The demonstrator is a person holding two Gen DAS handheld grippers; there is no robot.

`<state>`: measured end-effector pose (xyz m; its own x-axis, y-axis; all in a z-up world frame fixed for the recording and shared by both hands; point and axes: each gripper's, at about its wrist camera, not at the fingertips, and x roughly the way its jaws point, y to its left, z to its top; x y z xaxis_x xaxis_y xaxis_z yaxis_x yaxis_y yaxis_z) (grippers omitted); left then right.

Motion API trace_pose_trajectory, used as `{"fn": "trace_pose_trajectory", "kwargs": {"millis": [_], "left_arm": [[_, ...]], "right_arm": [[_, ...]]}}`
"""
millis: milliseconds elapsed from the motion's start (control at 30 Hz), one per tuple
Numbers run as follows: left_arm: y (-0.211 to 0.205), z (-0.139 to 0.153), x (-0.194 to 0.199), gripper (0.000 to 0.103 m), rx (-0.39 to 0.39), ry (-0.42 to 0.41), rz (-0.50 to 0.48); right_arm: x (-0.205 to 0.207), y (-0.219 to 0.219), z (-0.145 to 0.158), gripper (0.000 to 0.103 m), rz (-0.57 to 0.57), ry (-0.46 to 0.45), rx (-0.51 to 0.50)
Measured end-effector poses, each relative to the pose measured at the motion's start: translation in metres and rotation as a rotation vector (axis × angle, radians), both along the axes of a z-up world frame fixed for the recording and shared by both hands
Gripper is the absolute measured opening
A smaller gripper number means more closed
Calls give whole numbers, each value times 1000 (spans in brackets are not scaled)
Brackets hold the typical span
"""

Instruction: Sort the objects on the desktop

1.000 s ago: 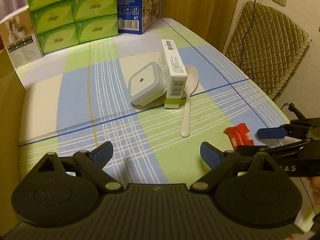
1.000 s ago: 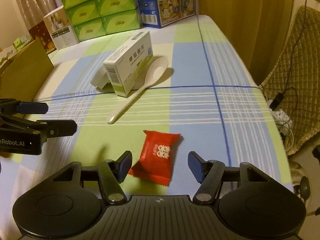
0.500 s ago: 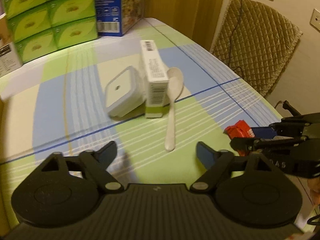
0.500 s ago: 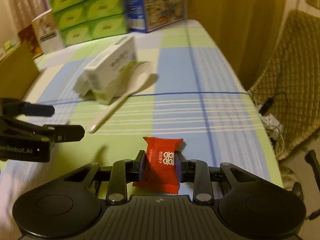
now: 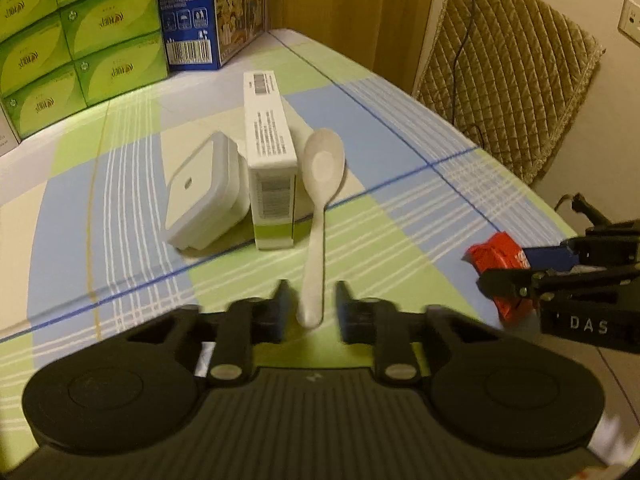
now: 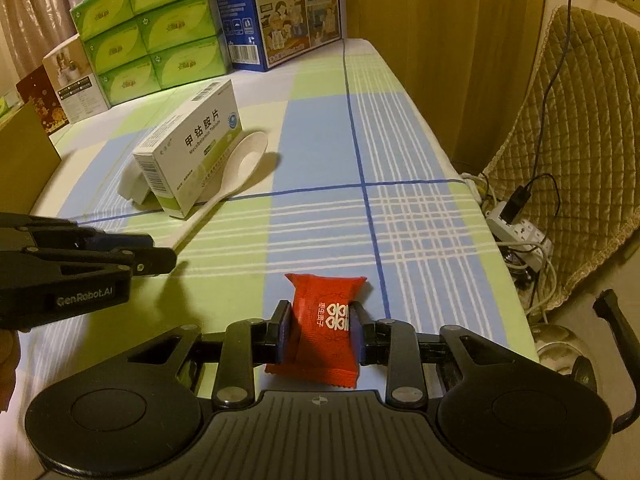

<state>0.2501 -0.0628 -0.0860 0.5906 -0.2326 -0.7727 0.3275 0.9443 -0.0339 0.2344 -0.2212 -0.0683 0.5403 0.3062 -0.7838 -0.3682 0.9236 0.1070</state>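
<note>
My right gripper [image 6: 320, 330] is shut on a red candy packet [image 6: 324, 320], which also shows in the left wrist view [image 5: 498, 258], just above the checked tablecloth. My left gripper [image 5: 310, 306] has its jaws closing around the handle end of a white spoon [image 5: 320, 184] that lies on the cloth; a small gap still shows on each side. A white medicine box [image 5: 270, 156] stands on its long edge left of the spoon, and a white square lidded container [image 5: 200, 192] leans beside it. In the right wrist view the box [image 6: 192, 148] hides most of the container.
Green tissue boxes [image 5: 80, 28] and a blue carton [image 5: 208, 8] stand at the table's far edge. A cardboard box [image 6: 24, 152] is at the left. A quilted chair [image 5: 508, 80] and a power strip [image 6: 520, 232] are past the right table edge.
My left gripper moved forward to the spoon handle and its jaws narrowed around it. My right gripper closed on the red candy packet and raised it slightly.
</note>
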Motion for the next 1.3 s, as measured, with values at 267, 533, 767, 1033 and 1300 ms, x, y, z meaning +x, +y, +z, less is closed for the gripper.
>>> {"fn": "trace_pose_trajectory", "kwargs": {"millis": [267,533,767,1033,1300], "left_arm": [[8,5,-42,10,18,66,30],[37,13,-119,10,19,130,161],[59,21,-146,12,10,153,248],[77,28,-128,45,-49,49,247],[69,8,-95,47,-73,-29,156]], "right_arm": [[-13,-5,5,27,-4,49,6],[-37,-2,19,27,36,113,13],[-43,33,31,27,121,115,2],[-31,74,26,27,158,92,-32],[-25,71,8,27,78,98,-12]]}}
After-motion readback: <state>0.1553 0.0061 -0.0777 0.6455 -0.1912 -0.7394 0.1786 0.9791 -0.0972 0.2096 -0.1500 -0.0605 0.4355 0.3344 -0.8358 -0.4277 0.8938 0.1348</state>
